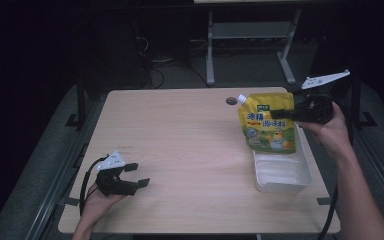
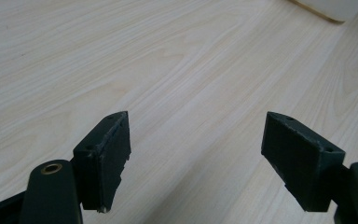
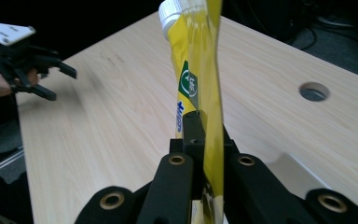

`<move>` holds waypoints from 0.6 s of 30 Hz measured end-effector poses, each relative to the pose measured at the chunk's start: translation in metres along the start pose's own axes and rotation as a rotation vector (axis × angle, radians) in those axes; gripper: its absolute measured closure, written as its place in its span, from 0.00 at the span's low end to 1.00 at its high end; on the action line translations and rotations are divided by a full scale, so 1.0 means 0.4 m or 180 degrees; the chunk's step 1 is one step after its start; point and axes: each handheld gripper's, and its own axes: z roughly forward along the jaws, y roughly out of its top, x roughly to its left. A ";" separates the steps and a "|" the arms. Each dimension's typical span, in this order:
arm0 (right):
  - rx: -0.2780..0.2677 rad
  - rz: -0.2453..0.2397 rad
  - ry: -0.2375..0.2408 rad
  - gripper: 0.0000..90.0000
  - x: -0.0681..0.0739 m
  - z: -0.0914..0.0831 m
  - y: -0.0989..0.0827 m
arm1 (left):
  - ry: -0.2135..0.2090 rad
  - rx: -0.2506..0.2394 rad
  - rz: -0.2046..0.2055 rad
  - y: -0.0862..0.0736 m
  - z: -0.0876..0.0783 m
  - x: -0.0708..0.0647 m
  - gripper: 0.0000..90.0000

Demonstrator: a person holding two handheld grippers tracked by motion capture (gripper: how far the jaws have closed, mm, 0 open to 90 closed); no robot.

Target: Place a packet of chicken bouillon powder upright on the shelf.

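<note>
Slippage was the risk: the right gripper (image 1: pixel 286 113) pinched the pouch (image 1: pixel 269 125) by one edge above the tray (image 1: pixel 281 174), right of frame; left gripper (image 1: pixel 136 175) gaped wide, lower left

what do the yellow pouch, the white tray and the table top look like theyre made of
Yellow pouch: likely flexible plastic film, glossy; it shines and buckles between the right gripper's jaws, with a hard-looking white cap.
White tray: probably thin moulded plastic, smooth with a slight sheen; ribbed floor and a thin rim.
Table top: pale wood grain, matt; solid wood or printed laminate cannot be told.
</note>
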 end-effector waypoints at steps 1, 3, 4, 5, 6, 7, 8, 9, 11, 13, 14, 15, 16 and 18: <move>0.0000 0.0000 0.0000 1.00 0.000 0.000 0.000 | 0.0000 0.0000 0.0000 0.000 0.000 0.000 0.26; -0.0001 0.0044 -0.0050 1.00 -0.015 -0.017 -0.009 | 0.0000 0.0006 0.0009 -0.004 -0.003 0.001 0.26; -0.0001 0.0044 -0.0050 1.00 -0.015 -0.017 -0.009 | 0.0004 0.0012 0.0012 -0.005 -0.004 0.002 0.26; -0.0003 0.0078 -0.0075 1.00 -0.025 -0.024 -0.014 | 0.0012 0.0010 0.0000 -0.005 -0.006 0.005 0.26; -0.0003 0.0078 -0.0075 1.00 -0.025 -0.024 -0.014 | 0.0012 0.0010 0.0000 -0.005 -0.006 0.005 0.26; -0.0001 0.0090 -0.0088 1.00 -0.028 -0.025 -0.016 | 0.0013 0.0006 -0.0007 -0.005 -0.006 0.006 0.26; 0.0006 0.0104 -0.0102 1.00 -0.033 -0.024 -0.019 | 0.0009 -0.0005 -0.0013 -0.005 -0.006 0.006 0.26; 0.0014 0.0120 -0.0117 1.00 -0.036 -0.022 -0.021 | 0.0005 -0.0009 -0.0008 -0.004 -0.006 0.006 0.26; 0.0071 0.0170 -0.0157 1.00 -0.049 -0.003 -0.033 | -0.0009 -0.0001 -0.0009 -0.003 -0.003 0.005 0.26; 0.0082 0.0176 -0.0164 1.00 -0.052 0.003 -0.036 | -0.0008 0.0011 -0.0002 -0.003 -0.001 0.004 0.26; 0.0100 0.0190 -0.0182 1.00 -0.055 0.009 -0.040 | -0.0017 0.0021 -0.0005 -0.003 0.000 0.003 0.26; 0.0131 0.0208 -0.0211 0.99 -0.059 0.015 -0.044 | -0.0015 0.0037 0.0009 -0.003 0.002 0.001 0.26; 0.0159 0.0215 -0.0253 0.99 -0.063 0.023 -0.050 | -0.0004 0.0047 0.0024 -0.003 0.002 0.000 0.26; 0.0194 0.0243 -0.0279 0.99 -0.069 0.033 -0.057 | -0.0010 0.0049 0.0029 -0.002 0.000 0.000 0.26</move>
